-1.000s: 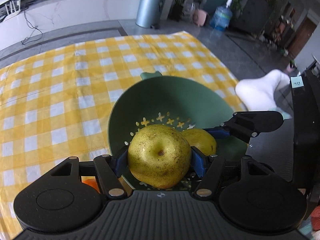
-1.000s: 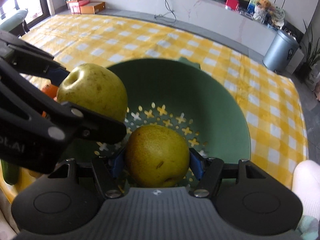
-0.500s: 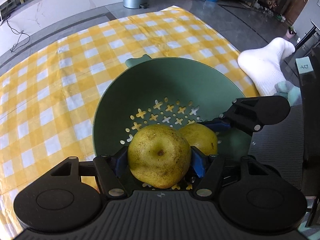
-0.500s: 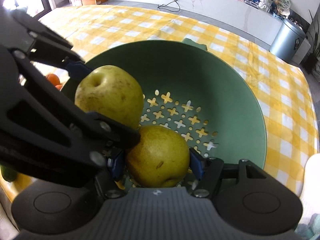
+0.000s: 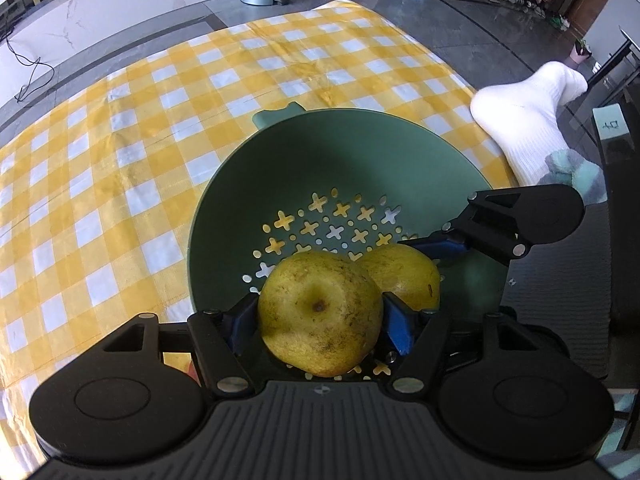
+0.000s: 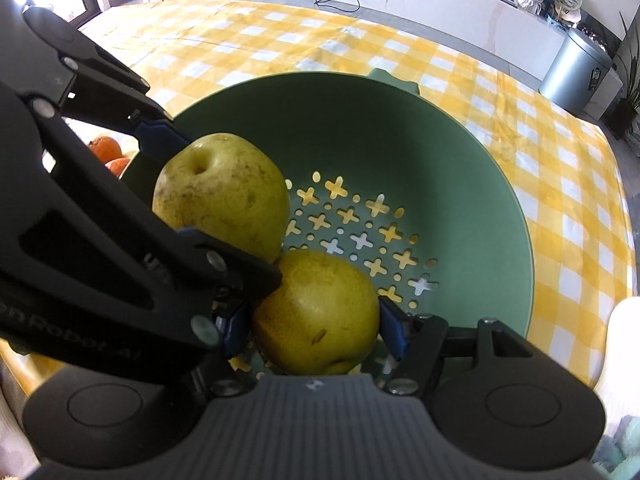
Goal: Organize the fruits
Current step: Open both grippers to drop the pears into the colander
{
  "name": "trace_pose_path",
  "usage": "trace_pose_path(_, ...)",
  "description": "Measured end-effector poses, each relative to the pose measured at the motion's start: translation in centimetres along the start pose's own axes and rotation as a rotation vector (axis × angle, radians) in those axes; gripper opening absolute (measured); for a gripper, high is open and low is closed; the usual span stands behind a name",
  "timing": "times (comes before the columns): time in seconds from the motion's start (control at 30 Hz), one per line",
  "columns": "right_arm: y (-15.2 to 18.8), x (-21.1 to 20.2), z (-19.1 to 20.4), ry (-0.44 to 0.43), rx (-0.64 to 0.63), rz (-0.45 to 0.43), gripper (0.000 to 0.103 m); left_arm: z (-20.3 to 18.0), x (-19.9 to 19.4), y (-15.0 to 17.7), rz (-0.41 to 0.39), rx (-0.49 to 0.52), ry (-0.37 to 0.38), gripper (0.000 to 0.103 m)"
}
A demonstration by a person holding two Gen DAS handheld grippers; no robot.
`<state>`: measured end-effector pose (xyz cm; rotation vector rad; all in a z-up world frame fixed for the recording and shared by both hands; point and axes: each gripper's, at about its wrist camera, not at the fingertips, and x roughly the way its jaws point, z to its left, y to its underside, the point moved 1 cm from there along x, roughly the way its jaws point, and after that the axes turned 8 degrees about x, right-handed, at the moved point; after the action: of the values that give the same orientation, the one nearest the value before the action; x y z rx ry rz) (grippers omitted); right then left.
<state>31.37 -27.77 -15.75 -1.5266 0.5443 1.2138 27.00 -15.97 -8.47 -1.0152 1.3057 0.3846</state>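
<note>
Green colander bowl [image 5: 352, 148] sits on my yellow-and-white checked cloth [image 5: 120, 152], and both of my grippers are dipped down into it at once. On my left wrist view, the left gripper [image 5: 320, 316] has a yellow-green pear [image 5: 320, 312] between its blue pads [image 5: 396, 328], dimple end facing the camera. Its jaws are opening right now; there's a sliver of gap on the right pad side, while the left pad looks like it's touching the skin. The pear is low over the bowl's cross-shaped holes, though I can't tell if it's resting on the bottom.

From the right wrist view, my right gripper [image 6: 316, 324] is clamped on the second pear [image 6: 316, 312], pads pressed on both sides, also down near the bowl floor. The two pears are touching, or just about, with the left one sitting up and to the left of mine in that view. The left gripper's black finger crosses in front of the second pear's upper left.

Couple of oranges [image 6: 106, 154] peek out just past the bowl's left rim, behind the left gripper. Somebody's white sock [image 5: 528, 120] is parked at the cloth's edge, and a metal bin [image 6: 576, 68] stands further off on the floor.
</note>
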Motion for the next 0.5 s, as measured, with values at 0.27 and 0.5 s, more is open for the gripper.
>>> trace_pose_path(0.27, -0.7, -1.9, -0.7, -0.026, 0.044, -0.095, 0.088, 0.8, -0.8, -0.5, -0.048, -0.039, 0.019, 0.081)
trace_pose_path(0.5, -0.2, -2.4, -0.7, 0.0, 0.043, -0.132, 0.088, 0.6, -2.4, 0.0, -0.092, -0.051, 0.018, 0.081)
